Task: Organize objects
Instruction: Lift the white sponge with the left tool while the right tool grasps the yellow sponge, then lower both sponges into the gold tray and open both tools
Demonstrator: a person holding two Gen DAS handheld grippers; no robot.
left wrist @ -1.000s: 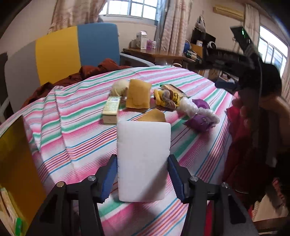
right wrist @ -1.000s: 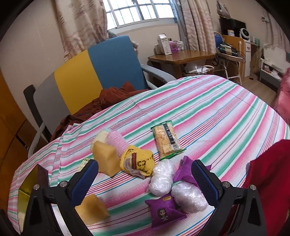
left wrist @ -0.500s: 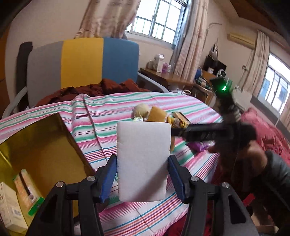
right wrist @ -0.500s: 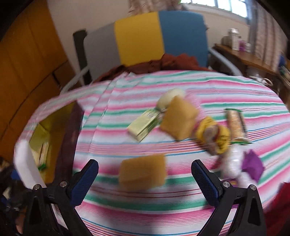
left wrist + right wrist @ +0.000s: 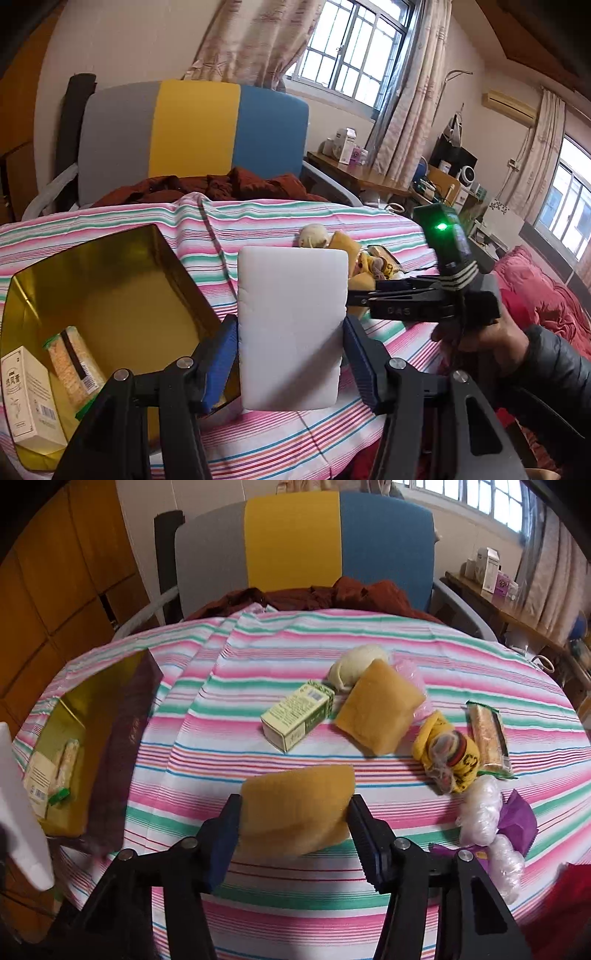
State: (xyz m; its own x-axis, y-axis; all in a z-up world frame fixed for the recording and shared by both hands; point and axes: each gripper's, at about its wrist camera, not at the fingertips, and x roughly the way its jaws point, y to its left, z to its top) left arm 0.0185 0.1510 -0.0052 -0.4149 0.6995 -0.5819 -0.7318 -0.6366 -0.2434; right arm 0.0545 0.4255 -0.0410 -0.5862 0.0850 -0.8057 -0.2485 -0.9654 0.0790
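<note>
My left gripper (image 5: 291,332) is shut on a white foam block (image 5: 291,325), held upright just right of an open gold box (image 5: 122,280). The box holds a white carton (image 5: 26,398) and a snack bar (image 5: 74,362). My right gripper (image 5: 293,812) is shut on a yellow sponge (image 5: 295,805), pinched on both sides just above the striped tablecloth (image 5: 295,635). The white block (image 5: 18,812) and gold box (image 5: 107,716) show at the left edge of the right wrist view.
On the cloth lie a green carton (image 5: 295,716), a second yellow sponge (image 5: 380,709), a cream ball (image 5: 358,664), a yellow sock (image 5: 447,757), a snack bar (image 5: 487,734), clear bags (image 5: 480,808) and a purple packet (image 5: 517,819). A chair (image 5: 295,539) stands behind.
My left gripper swung left with the white block, bringing the gold box into view. My right gripper dropped toward the near yellow sponge and went from wide open to shut on it.
</note>
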